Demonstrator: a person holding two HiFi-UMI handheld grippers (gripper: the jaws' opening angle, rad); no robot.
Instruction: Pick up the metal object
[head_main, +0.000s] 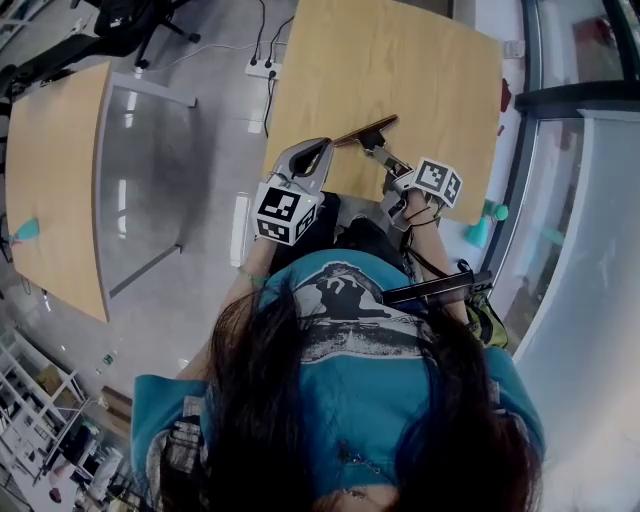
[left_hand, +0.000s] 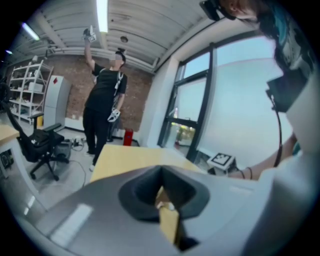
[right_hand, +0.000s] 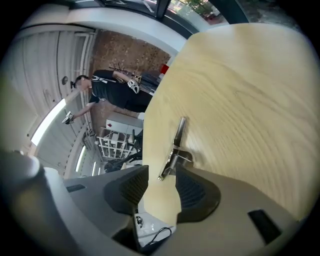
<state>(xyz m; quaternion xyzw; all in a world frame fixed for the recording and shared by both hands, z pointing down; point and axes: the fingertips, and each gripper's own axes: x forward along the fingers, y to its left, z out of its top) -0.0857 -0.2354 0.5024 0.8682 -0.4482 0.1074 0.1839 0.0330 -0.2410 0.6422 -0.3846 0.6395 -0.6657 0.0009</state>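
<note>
The metal clip (right_hand: 177, 145) lies near the wooden table's (head_main: 420, 70) close edge. The right claw (right_hand: 162, 174) is wide open around the clip's end, not squeezing. The left claw (head_main: 322, 148) is shut and empty. Grabbing and lifting are still to do.

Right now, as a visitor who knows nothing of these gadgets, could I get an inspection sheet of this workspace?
Surface: wooden table, pale grain.
Job's things: metal object lying near the table's near edge.
Clutter: nothing seen on that table.
Grippers: left gripper shut, empty; right gripper open, the metal object's end between its jaws, ungripped.
Cables: power strip with leads on the floor.
Surroundings: second table, another person, office chair.
</note>
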